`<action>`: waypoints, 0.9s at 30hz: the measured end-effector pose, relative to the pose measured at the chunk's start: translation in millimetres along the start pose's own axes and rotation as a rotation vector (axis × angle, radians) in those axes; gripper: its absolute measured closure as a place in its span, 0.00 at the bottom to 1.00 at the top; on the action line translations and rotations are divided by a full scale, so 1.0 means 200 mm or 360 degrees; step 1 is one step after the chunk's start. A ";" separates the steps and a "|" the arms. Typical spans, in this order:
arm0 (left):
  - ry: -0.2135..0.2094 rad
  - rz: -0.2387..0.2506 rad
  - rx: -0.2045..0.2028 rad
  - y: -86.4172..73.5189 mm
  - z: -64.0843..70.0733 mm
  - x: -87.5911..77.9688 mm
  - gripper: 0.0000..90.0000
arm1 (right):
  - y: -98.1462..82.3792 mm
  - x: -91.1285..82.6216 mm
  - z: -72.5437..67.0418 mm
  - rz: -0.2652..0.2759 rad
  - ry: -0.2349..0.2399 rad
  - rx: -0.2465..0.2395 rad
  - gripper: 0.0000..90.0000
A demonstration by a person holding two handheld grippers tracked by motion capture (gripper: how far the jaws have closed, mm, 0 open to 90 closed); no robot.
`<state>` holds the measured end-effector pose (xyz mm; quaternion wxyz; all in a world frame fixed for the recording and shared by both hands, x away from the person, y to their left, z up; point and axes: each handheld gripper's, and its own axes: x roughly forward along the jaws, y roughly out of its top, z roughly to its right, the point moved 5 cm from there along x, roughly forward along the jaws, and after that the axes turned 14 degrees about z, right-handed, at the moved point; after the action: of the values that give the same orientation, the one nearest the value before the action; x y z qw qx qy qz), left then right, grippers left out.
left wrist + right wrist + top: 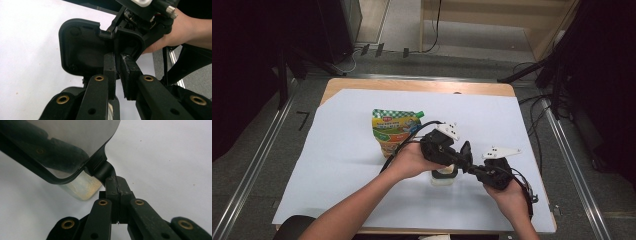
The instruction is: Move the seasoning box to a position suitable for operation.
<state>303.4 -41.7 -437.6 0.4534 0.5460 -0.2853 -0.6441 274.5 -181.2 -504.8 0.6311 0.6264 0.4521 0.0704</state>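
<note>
- Forearms come in from 6 o'clock in the high view, with the left hand [409, 160] and right hand [512, 192] meeting over the near middle of the sheet [337, 165].
- Left gripper [117, 67]: the jaws are nearly together, pinching the rim of the lid [80, 52] at its lower edge.
- Right gripper [117, 187]: the jaws are pressed tight on the small tab at the lid's corner, reaching in from 4 o'clock of the box [443, 177].
- Box: it stands on the sheet directly under the two grippers, toward 5 o'clock from the sheet's centre. It is small, with cloudy translucent walls and rounded corners.
- Lid: black, a rounded rectangle with a raised rim and a hollow underside. It is tilted up off the box, which sits below it in the right gripper view.
- Handling, as I judge it: the box looks light and stiff, and its smooth plastic is likely to slide or tip on the sheet. The lid is thin and rigid, so the rim and the tab are the sound places to take it. Pulling on the tab alone could lift the whole box.
- Pouch [393, 131]: it stands at 11 o'clock of the box, apart from it. It is soft, yellow and green, with a green cap.
- Table [412, 85]: its wooden edge shows beyond the sheet at 12 o'clock.
</note>
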 end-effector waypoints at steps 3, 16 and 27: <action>-0.0017 0.0007 -0.0015 0.00 -0.01 0.00 0.93 | 0.00 0.00 0.00 0.0002 0.0001 -0.0003 1.00; -0.0059 0.0027 0.0008 -0.03 0.00 -0.09 0.78 | 0.01 -0.03 0.00 0.0041 0.0012 0.0010 1.00; 0.0032 0.0063 -0.0063 -0.08 -0.04 -0.23 0.73 | -0.03 -0.10 -0.05 0.0050 0.0013 0.0049 0.92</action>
<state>307.1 6.7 -432.7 0.4796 0.5377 -0.2785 -0.6350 253.8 -188.1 -499.7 0.6183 0.6429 0.4457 0.0758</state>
